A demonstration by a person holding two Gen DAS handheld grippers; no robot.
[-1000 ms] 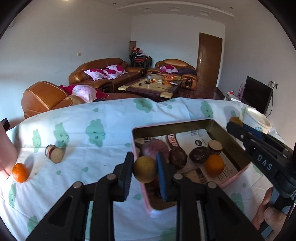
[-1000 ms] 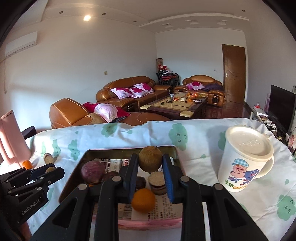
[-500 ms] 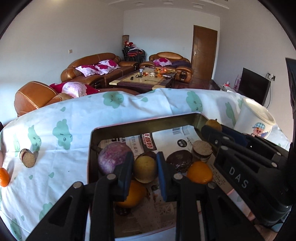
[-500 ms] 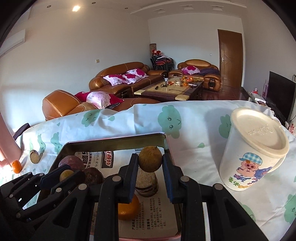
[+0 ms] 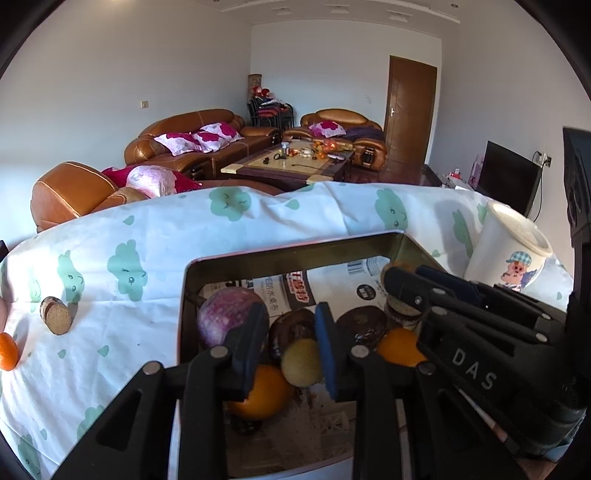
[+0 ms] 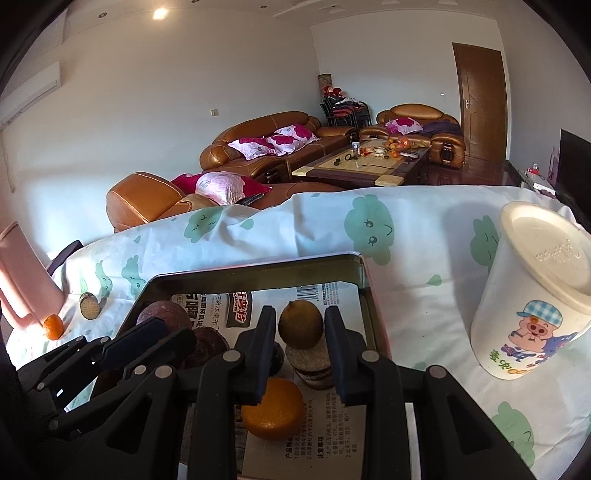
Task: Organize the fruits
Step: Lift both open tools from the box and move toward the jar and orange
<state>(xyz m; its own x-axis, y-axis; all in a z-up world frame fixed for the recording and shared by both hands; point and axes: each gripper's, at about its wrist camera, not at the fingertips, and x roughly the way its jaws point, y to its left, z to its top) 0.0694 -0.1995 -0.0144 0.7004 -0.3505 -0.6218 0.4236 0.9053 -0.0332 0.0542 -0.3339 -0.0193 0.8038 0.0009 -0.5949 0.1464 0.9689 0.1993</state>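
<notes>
Hovering over the tray at the lower centre of both views, your left gripper was spread, and the yellowish fruit lay between its fingers, touching only the right one. Your right gripper was pinching a brown fruit. A small orange lay on the cloth at the left edge.

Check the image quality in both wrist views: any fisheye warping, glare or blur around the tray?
Left wrist view: black fisheye corners, the tablecloth edge bows upward, the tray and its fruit are sharp, the right gripper blocks the tray's right side. Right wrist view: same vignette, a ceiling light glares top left, the cup looks stretched, sun brightens the pink container.
</notes>
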